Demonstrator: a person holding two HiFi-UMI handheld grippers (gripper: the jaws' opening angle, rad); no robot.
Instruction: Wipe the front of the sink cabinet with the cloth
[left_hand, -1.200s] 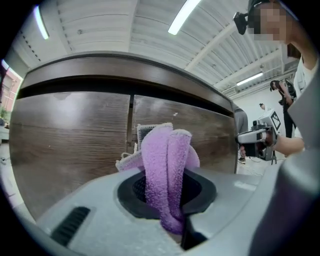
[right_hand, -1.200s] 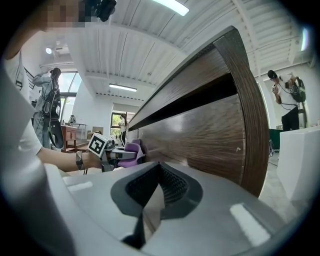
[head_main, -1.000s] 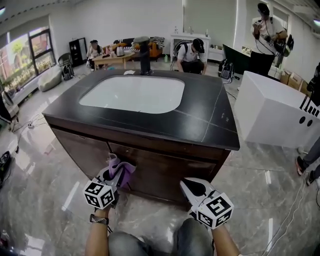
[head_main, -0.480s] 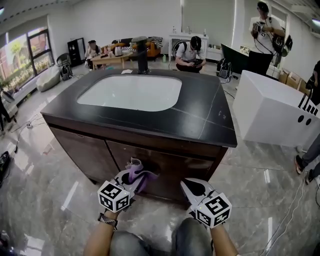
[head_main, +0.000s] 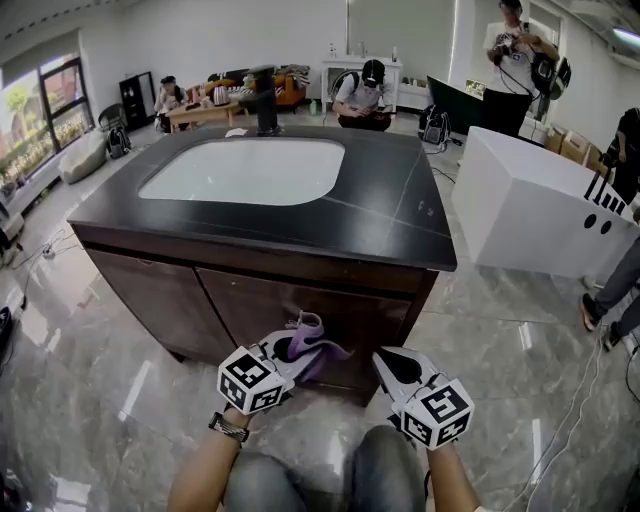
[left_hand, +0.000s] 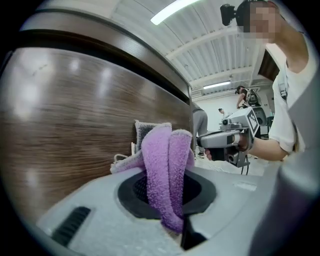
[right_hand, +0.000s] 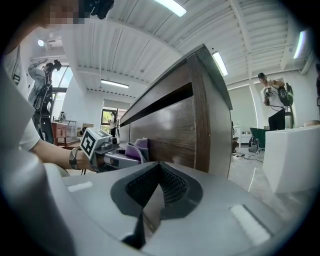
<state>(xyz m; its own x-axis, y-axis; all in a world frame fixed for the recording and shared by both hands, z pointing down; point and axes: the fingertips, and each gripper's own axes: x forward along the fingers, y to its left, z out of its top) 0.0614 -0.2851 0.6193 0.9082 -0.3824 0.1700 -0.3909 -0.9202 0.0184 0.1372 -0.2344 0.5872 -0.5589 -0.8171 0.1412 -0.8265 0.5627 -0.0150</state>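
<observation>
A dark wood sink cabinet (head_main: 300, 300) with a black top and white basin stands in front of me. My left gripper (head_main: 290, 350) is shut on a purple cloth (head_main: 312, 345), which presses against the lower part of the cabinet's right door. In the left gripper view the cloth (left_hand: 167, 175) is folded between the jaws, touching the wood front (left_hand: 75, 115). My right gripper (head_main: 392, 365) hangs just right of the cloth, shut, holding nothing, close to the cabinet front (right_hand: 175, 125) near its right corner. The right gripper view shows the left gripper (right_hand: 107, 150) with the cloth (right_hand: 135, 149).
A white box (head_main: 530, 215) stands on the marble floor to the right. Several people are at the back and right of the room. A black tap (head_main: 265, 100) rises behind the basin. My knees (head_main: 330, 480) are just below the grippers.
My left gripper has slid the cloth to the right along the cabinet front, from the left door toward the right door. The right gripper has stayed about where it was.
</observation>
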